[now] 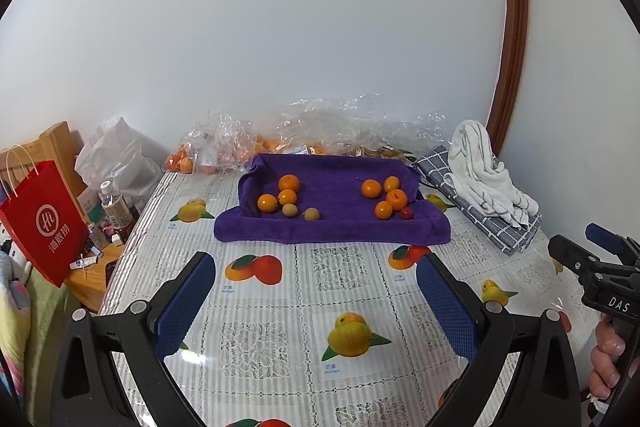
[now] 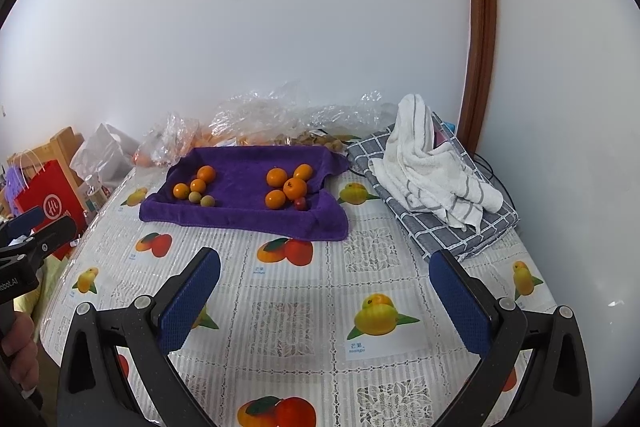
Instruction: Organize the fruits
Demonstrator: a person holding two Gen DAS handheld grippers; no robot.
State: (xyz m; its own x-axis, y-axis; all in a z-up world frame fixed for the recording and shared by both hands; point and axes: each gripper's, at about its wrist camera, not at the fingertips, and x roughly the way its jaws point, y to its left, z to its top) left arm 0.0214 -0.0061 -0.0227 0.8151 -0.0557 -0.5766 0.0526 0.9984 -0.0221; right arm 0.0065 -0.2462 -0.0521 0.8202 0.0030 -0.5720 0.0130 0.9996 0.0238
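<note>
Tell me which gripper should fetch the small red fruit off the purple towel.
Right, probably. The small red fruit lies at the right end of the purple towel, beside the right-hand cluster of oranges. The right gripper is open and empty on that side; the left gripper, also open, would have to reach across.

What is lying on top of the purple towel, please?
On the purple towel lie two clusters: three oranges with two pale yellowish fruits on the left, and four oranges plus one small red fruit on the right. What lies under the towel is hidden.
</note>
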